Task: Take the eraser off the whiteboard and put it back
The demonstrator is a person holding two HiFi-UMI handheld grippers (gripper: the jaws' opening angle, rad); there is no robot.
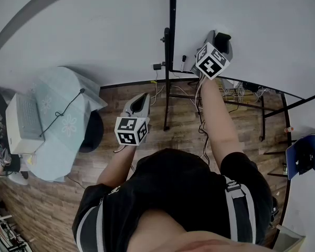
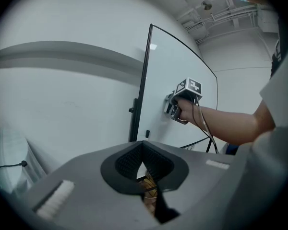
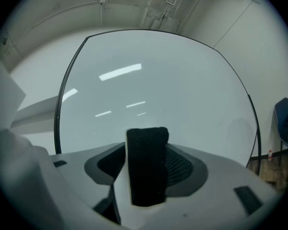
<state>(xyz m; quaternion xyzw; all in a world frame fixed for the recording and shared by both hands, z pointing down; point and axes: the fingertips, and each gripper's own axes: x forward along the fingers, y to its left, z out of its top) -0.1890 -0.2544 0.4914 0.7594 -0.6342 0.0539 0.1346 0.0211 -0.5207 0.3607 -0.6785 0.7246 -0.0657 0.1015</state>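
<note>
The whiteboard (image 1: 262,30) stands upright in a black frame and fills the right gripper view (image 3: 158,85). My right gripper (image 1: 220,42) is raised in front of it and is shut on the eraser (image 3: 146,164), a black felt block standing upright between the jaws. From the left gripper view, that right gripper (image 2: 174,107) sits very close to the whiteboard (image 2: 182,71); whether the eraser touches it I cannot tell. My left gripper (image 1: 140,103) hangs lower, left of the board's edge. Its jaws (image 2: 143,145) are shut with nothing between them.
A round table with a pale cloth (image 1: 63,114) and a white device (image 1: 21,122) stand at the left. The board's black stand legs (image 1: 168,104) and cables (image 1: 202,125) lie on the wooden floor. A blue chair (image 1: 306,154) is at the right.
</note>
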